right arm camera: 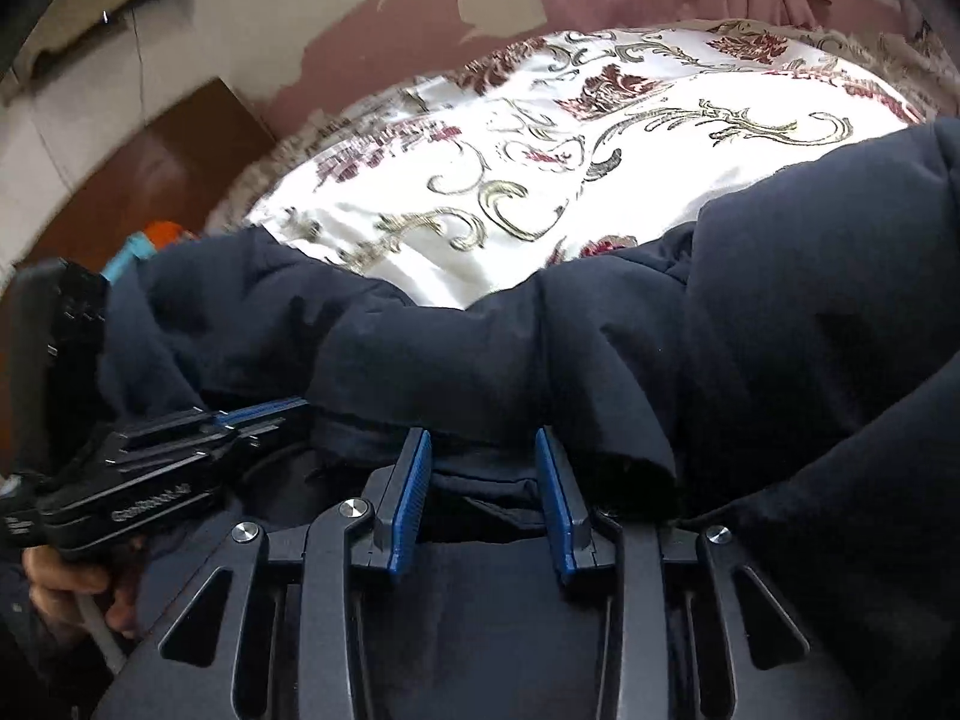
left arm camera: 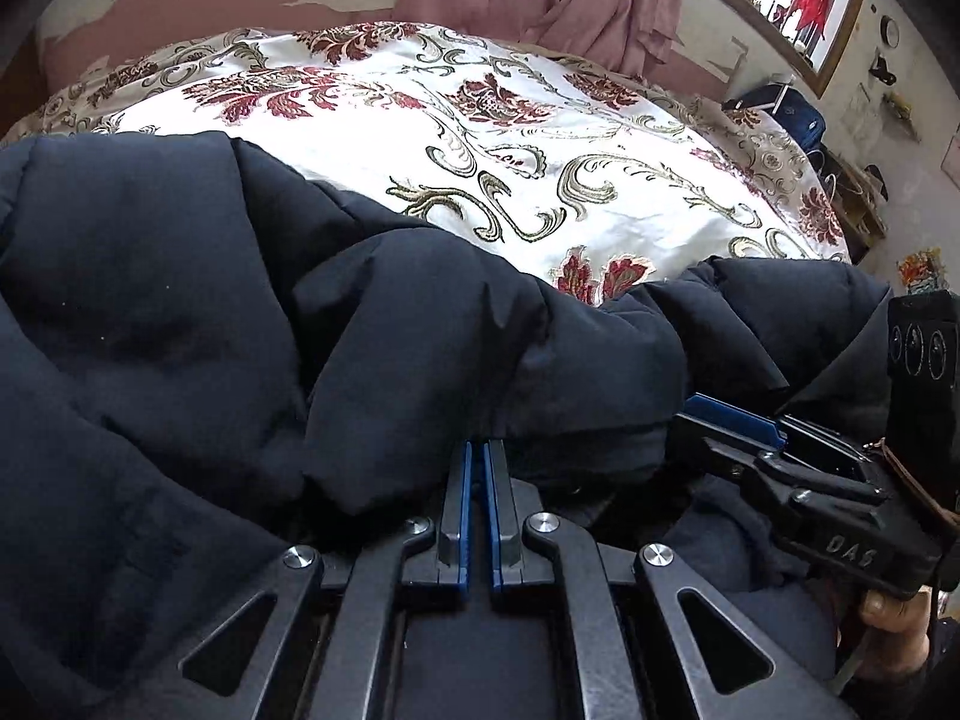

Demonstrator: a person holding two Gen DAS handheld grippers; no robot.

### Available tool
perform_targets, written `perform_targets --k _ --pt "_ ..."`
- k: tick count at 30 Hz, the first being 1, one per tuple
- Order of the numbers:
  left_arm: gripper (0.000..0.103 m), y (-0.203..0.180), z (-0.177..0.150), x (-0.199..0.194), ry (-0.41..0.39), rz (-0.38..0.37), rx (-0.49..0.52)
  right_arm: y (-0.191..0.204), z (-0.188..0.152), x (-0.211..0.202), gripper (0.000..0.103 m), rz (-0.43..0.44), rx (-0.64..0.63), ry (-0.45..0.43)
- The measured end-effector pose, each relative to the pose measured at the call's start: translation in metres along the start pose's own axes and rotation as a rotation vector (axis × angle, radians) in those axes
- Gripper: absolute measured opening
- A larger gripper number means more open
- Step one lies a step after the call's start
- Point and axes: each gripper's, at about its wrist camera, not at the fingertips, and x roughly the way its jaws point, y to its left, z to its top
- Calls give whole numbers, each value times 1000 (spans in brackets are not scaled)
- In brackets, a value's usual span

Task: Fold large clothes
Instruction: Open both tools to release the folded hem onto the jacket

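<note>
**A:** Where's the jacket?

**B:** Dark navy padded jacket (left arm camera: 180, 312) lies on the bed, on the near edge of the floral bedspread (left arm camera: 480, 138). It is bunched into a thick roll right in front of both grippers.

**A:** Long axis?

**B:** Side to side across both views, parallel to the near bed edge. The bulkier mass is at the left in the left wrist view and at the right in the right wrist view. I can't tell collar from hem, so I can't say which end points where.

**A:** Left gripper?

**B:** Left gripper (left arm camera: 478, 450) has its blue pads nearly together, tips buried under the fold of the roll. It looks pinched on jacket fabric, though the contact itself is hidden.

**A:** Right?

**B:** Right gripper (right arm camera: 483, 441) has its jaws clearly apart. A fold of the jacket sits between the pads, which aren't pressing on it. It is just beside the left gripper, to its right.

**A:** Any writing?

**B:** The right gripper body, seen from the left wrist, carries white letters upside down, reading roughly "DAS". The left gripper body, seen from the right wrist, has a white text line too blurred to read. No label is visible on the jacket.

**A:** Hands?

**B:** A hand (right arm camera: 66, 588) is on the left gripper's handle, and fingers (left arm camera: 888, 612) show under the right one.
</note>
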Motion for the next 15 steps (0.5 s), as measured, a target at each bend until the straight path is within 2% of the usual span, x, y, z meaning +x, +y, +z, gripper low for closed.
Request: perform_targets --k 4,7,9,12,14,15 --pt "5 -3 -2 -2 -3 3 8 12 0 2 29 -88 -52 8" --pt "7 -3 -4 -12 -26 -14 -1 7 -4 -16 31 -38 -32 -41" --pt "11 -5 -7 -26 -67 -26 -1 6 -6 -30 32 -25 -19 -81" --pt "33 -11 -13 -49 -140 -37 18 12 -9 -48 48 -41 -35 -126" --pt "74 -15 -18 -67 -201 -43 24 17 -13 -62 52 -71 -53 -169" --pt "80 -17 -20 -75 -235 -29 19 18 -14 -66 53 -76 -57 -183"
